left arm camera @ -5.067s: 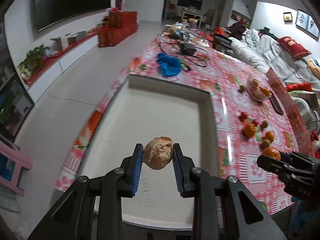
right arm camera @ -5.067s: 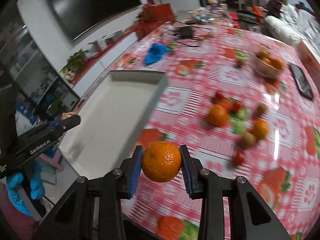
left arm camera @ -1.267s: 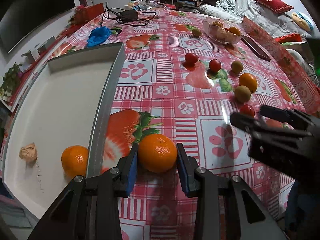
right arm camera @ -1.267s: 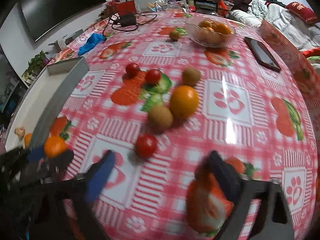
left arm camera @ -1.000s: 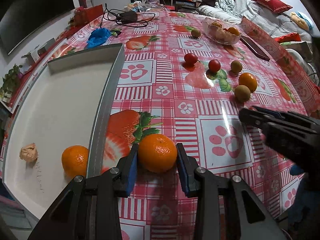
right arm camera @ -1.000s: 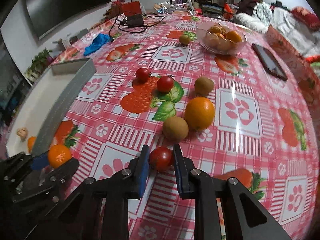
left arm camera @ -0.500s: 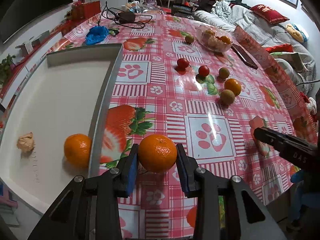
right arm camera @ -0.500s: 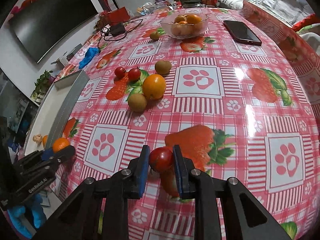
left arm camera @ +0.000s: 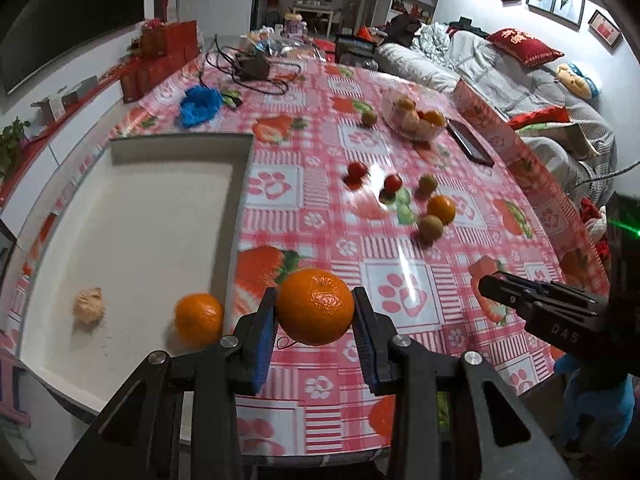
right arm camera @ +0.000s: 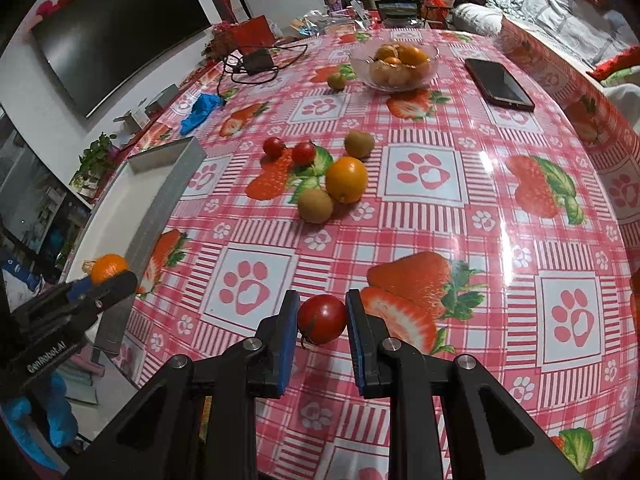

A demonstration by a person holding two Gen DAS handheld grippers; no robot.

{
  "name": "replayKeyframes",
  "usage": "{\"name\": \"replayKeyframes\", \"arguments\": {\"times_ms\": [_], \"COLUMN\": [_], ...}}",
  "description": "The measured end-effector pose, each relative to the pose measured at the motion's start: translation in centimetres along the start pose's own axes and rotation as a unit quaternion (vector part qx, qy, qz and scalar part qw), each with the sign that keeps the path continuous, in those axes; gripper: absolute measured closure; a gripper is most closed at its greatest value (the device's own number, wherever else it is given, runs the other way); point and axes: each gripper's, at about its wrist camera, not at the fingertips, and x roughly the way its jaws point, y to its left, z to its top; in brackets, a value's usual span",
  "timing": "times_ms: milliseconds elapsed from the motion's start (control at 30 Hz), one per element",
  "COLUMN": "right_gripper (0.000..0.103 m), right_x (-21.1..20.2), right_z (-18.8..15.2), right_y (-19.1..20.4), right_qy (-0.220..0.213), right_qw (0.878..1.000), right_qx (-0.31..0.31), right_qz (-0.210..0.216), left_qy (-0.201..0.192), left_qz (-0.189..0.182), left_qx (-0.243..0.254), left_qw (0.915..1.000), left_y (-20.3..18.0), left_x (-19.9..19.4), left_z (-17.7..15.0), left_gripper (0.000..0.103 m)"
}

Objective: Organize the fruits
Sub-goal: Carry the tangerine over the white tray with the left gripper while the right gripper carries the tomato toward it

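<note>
Orange blur suggests you are lifting: your left gripper [left arm camera: 315, 325] is clamping the mandarin [left arm camera: 315, 305], now higher, just right of the tray [left arm camera: 236, 184]. Your right gripper [right arm camera: 322, 334] is gripping the tomato [right arm camera: 322, 319], probably tray-bound too.

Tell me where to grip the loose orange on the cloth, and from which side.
Grip the orange across its widest part, coming from above with the jaws set far-left to near-right. It is round, so any diameter holds, but a kiwi touches its near-left side and another kiwi sits just behind, so those sides are crowded.
</note>
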Motion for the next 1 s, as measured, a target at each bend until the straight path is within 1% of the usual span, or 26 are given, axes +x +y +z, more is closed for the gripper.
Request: {"name": "replayKeyframes", "arguments": {"times_ms": [233,567,767,1000], "right_gripper": [0.078,0.078,0.078,0.078], "right_x": [0.0,1.1,1.9,3.1], "right_z": [0.7,1.9,3.0,3.5], "right_y": [2.4,7.9,11.5,15.4], "right_qy": [0.000,0.009,0.014,0.023], "right_qw": [1.000,0.997,0.994,0.990], "right_qx": [-0.020,-0.066,-0.094,-0.130], "right_qz": [0.007,0.030,0.047,0.056], "left_qy": [-0.015,-0.026,-0.030,-0.023], "left_qz": [0.017,0.047,0.058,0.061], "left_qx": [-0.031,-0.077,-0.093,-0.114], "left_qw": [0.9993,0.9956,0.9935,0.9914], "left_y": [4.1,10.2,12.8,15.2], "left_x": [-1.7,-3.1,-3.6,-3.0], "left_z": [0.2,-0.1,-0.1,-0.6], "left_gripper": [0.064,0.064,0.064,0.064]}}
